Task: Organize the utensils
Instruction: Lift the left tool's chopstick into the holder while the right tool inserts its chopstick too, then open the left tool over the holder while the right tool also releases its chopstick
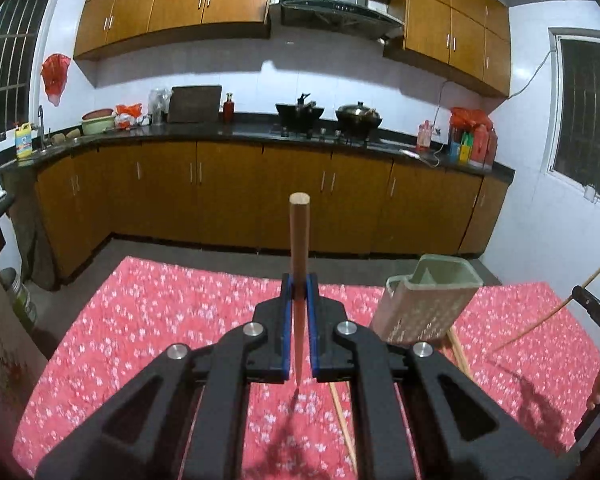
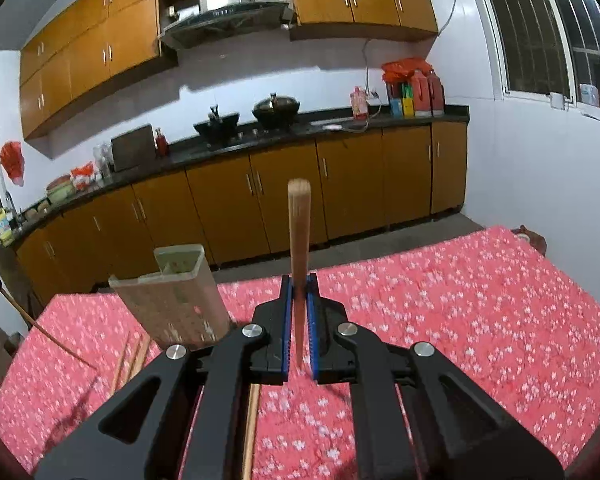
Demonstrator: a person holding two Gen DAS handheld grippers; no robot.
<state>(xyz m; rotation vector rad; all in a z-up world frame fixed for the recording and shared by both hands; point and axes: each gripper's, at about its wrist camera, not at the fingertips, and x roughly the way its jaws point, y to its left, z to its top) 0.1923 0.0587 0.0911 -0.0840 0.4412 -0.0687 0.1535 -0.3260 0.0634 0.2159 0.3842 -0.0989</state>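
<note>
Over the pink floral tablecloth [image 1: 160, 320] — left gripper [image 1: 299, 300] pinches one wooden chopstick [image 1: 299, 232], its thick end pointing away from the camera. Right gripper [image 2: 299, 300] likewise clamped on a second chopstick [image 2: 299, 224]. Pale green utensil holder [image 1: 428, 304] stands on the cloth between the two grippers; loose chopsticks [image 2: 134, 356] lie flat just beside its base.

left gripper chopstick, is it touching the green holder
Apart. In the left wrist view the chopstick stands clamped in the left gripper, with red tablecloth showing between it and the green holder.
</note>
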